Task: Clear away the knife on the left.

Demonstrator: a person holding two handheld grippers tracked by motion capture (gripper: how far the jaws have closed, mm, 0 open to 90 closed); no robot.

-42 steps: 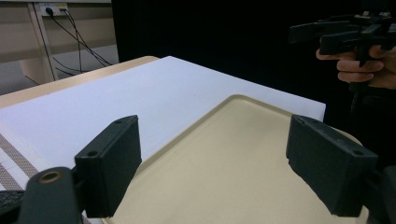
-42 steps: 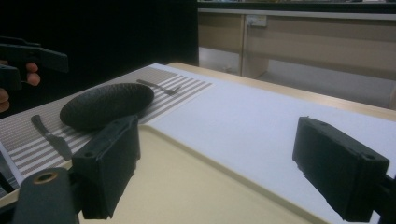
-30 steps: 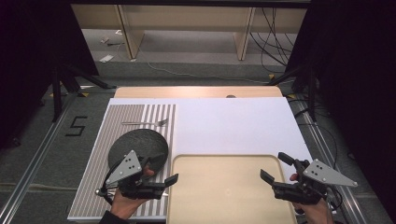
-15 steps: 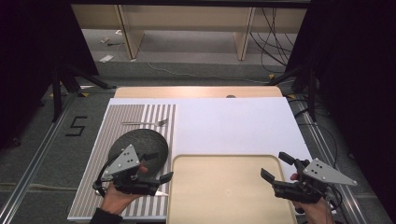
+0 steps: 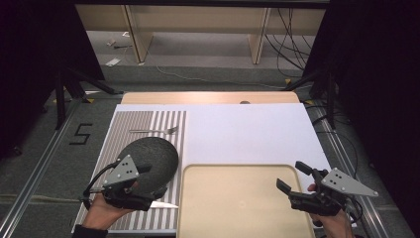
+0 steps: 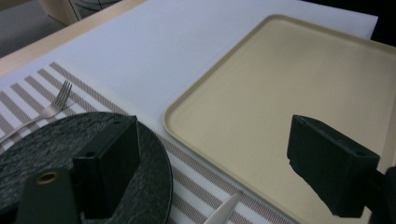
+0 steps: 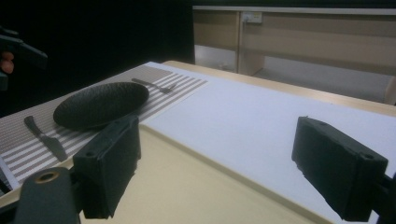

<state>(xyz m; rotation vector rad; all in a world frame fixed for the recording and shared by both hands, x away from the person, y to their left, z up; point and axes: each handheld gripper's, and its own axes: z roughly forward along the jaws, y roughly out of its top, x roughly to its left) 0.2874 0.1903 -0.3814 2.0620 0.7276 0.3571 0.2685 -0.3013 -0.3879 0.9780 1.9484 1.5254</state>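
The left gripper [image 5: 157, 190] has drifted back over the dark plate's [image 5: 153, 156] near rim, fingers wide and holding nothing; a grasp looks imminent; the right gripper [image 5: 293, 177] waits over the tray [image 5: 233, 218], fingers wide.

Table [image 5: 208, 97] (wooden) carries white sheet [image 5: 247, 136], striped mat [image 5: 148, 124], tray [image 5: 237, 198].
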